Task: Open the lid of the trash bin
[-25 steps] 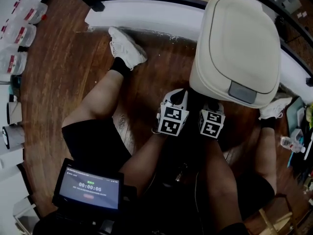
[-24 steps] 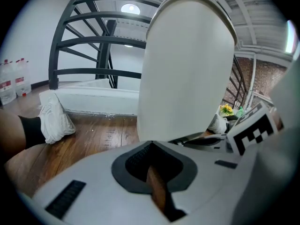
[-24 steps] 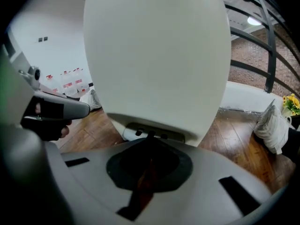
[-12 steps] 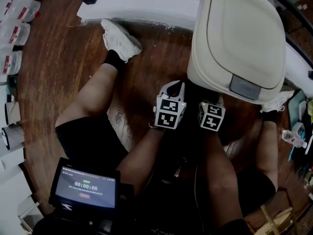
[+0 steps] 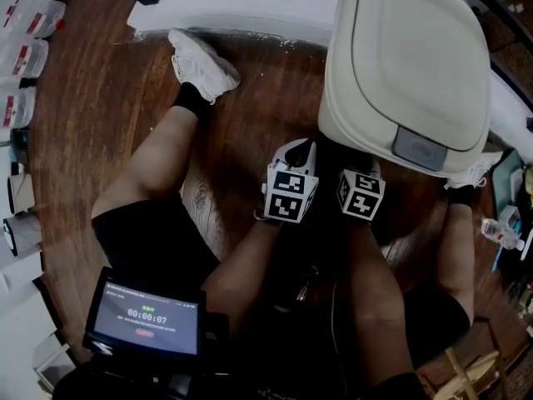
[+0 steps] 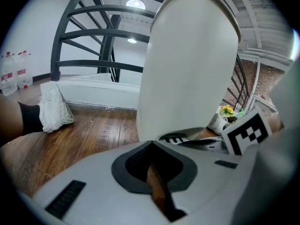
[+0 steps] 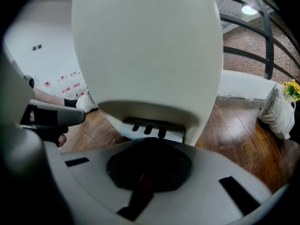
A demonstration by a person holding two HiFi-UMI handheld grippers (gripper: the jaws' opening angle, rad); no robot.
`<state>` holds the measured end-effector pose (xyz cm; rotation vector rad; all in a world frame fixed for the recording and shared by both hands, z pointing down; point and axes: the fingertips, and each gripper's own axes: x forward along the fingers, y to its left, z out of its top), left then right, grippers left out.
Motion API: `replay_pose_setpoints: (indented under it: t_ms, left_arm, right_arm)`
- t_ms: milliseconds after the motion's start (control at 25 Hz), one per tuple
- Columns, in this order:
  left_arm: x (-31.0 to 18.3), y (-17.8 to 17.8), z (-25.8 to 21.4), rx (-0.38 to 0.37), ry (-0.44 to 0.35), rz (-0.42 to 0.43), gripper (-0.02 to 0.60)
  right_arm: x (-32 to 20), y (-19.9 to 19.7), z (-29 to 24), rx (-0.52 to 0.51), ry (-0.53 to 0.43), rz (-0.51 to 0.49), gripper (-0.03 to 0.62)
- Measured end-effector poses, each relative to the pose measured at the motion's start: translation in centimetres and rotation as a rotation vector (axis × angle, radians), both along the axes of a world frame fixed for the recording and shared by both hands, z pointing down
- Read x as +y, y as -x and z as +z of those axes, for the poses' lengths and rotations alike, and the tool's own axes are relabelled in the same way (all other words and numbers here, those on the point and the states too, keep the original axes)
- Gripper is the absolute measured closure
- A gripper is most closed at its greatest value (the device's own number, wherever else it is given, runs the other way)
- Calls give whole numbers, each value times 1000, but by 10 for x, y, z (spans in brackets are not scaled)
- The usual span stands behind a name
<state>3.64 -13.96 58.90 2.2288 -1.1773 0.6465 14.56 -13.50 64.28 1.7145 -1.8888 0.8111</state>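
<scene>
The trash bin point(image 5: 404, 65), cream-coloured and rounded, is seen standing upright on the wooden floor point(image 5: 108, 98), against a white plinth point(image 5: 233, 11) from which a dark railing point(image 6: 89, 36) rises. Its lid point(image 5: 416, 52) is seen lying flat and closed, with a grey catch point(image 5: 419, 150) set at the front edge nearest the person. At the foot of the bin a metal pedal point(image 7: 150, 129) with three dark slots is tucked under the curved front wall. The right tongs point(image 7: 149, 144) are held low, just in front of this pedal, their jaws brought together with nothing between them; whether the pedal is touched cannot be told. The left tongs point(image 6: 151, 146) are held just beside them, also near the bin's base, and are likewise clenched on nothing, only a thin slit of floor being shown between the pads. Both marker cubes are seen side by side below the bin's front in the head view. Further out, a white shoe point(image 5: 202, 63) is planted on the floor to the left of the bin, plastic bottles point(image 5: 21, 57) are lined along the left edge, and a small screen point(image 5: 146, 317) is seen at the lower left.
</scene>
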Motion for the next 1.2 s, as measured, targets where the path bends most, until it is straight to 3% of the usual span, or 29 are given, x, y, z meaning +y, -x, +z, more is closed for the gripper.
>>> replay_pose_setpoints:
  t_ms: [800, 1200]
  left_arm:
    - [3, 0, 1, 13, 21, -19, 583]
    - [7, -1, 5, 9, 31, -14, 583]
  right_arm:
    - [1, -1, 5, 80, 58, -28, 589]
    - [2, -2, 9, 54, 93, -17, 589]
